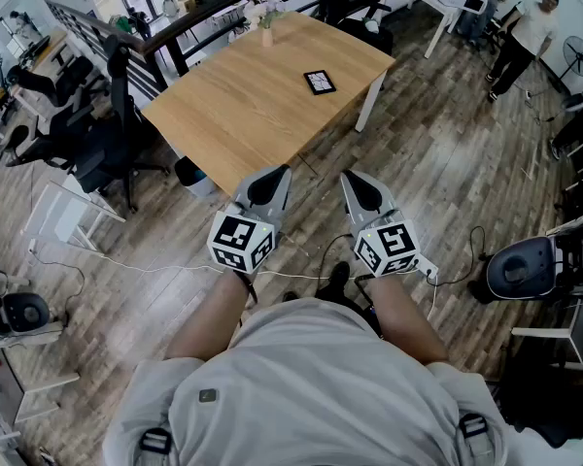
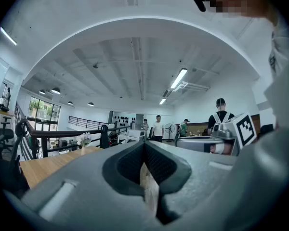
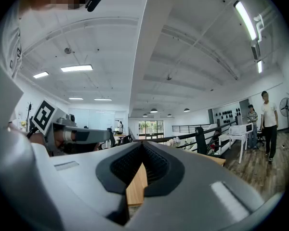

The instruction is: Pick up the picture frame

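Note:
A small dark picture frame [image 1: 320,82] lies flat on the wooden table [image 1: 243,105], towards its right side. My left gripper [image 1: 275,173] and right gripper [image 1: 353,177] are held side by side in front of the person's body, over the floor short of the table's near edge. Both are shut with nothing between the jaws. In the left gripper view the left gripper [image 2: 144,146] has its jaws meeting, with the table [image 2: 43,166] beyond at left. In the right gripper view the right gripper [image 3: 143,147] is likewise closed and empty.
A small vase of flowers [image 1: 266,19] stands at the table's far edge. Office chairs [image 1: 97,134] sit to the left of the table, and a railing [image 1: 175,17] runs behind it. A person [image 1: 520,37] stands far right. Cables [image 1: 136,265] trail across the wooden floor.

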Available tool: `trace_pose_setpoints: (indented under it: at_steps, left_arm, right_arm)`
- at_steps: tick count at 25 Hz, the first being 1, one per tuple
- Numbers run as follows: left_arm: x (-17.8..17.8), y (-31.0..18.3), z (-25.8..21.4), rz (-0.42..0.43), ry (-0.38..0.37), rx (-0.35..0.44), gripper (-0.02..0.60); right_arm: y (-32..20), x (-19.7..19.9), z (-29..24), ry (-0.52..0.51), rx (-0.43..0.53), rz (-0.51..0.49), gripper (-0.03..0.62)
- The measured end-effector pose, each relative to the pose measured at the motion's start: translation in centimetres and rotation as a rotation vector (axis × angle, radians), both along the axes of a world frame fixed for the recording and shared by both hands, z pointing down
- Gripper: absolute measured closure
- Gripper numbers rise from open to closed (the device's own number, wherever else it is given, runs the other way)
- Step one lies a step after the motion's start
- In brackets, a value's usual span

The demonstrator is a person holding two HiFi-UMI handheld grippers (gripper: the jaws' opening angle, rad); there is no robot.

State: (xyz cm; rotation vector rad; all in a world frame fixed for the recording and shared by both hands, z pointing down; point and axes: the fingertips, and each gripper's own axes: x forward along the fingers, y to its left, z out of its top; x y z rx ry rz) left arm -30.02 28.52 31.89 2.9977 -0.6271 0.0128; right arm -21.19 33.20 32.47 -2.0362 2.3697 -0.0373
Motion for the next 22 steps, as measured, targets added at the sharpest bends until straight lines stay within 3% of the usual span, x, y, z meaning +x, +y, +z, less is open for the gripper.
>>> trace_pose_setpoints:
  at_steps: [12, 22]
  left_arm:
    - [3.1, -0.8, 1.4, -0.005, -0.021, -0.026, 0.581]
    - [10.9, -3.4, 2.5, 0.012, -0.040, -0.046, 0.581]
  right_arm:
    - [-1.0, 3.0, 1.2, -0.020, -0.017, -0.017, 0.585]
    - [-3.2, 10.6, 2.1, -0.050, -0.032, -0.001, 0.585]
